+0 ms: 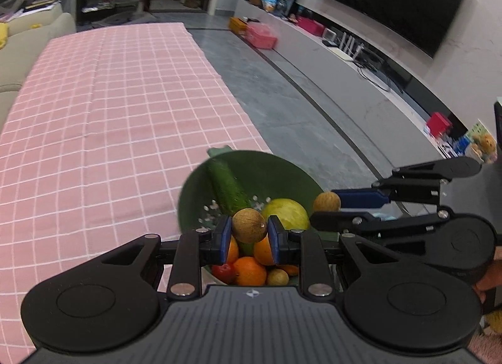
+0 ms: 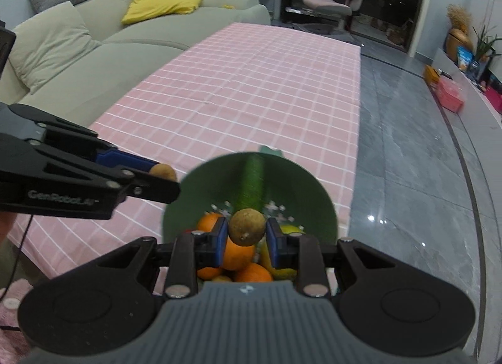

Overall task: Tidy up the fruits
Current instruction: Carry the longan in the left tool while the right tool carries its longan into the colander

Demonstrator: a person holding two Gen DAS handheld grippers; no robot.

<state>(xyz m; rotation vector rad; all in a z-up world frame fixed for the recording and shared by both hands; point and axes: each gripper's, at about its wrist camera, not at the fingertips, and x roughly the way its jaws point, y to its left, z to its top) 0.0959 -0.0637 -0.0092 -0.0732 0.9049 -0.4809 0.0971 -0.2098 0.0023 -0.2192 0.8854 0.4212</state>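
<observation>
A green bowl (image 1: 263, 172) stands at the near right corner of the pink checked table (image 1: 109, 97). In it lie a cucumber (image 1: 226, 187), a yellow-green fruit (image 1: 287, 212), oranges (image 1: 249, 270) and a small red fruit (image 1: 222, 271). My left gripper (image 1: 249, 235) is shut on a small brown round fruit (image 1: 249, 225) above the bowl. My right gripper (image 2: 246, 237) is shut on a second small brown fruit (image 2: 245, 227), also over the bowl (image 2: 301, 194). Each gripper shows in the other's view, the right one (image 1: 329, 207) with its fruit (image 1: 326, 202), the left one (image 2: 163, 177) with its fruit (image 2: 163, 172).
A beige sofa (image 2: 72, 47) with a yellow cushion (image 2: 160, 3) runs along the table's left side. Grey tiled floor (image 1: 298, 107) lies to the right, then a low TV bench (image 1: 360, 81) with boxes. A pink chair (image 2: 329, 0) stands beyond the far end.
</observation>
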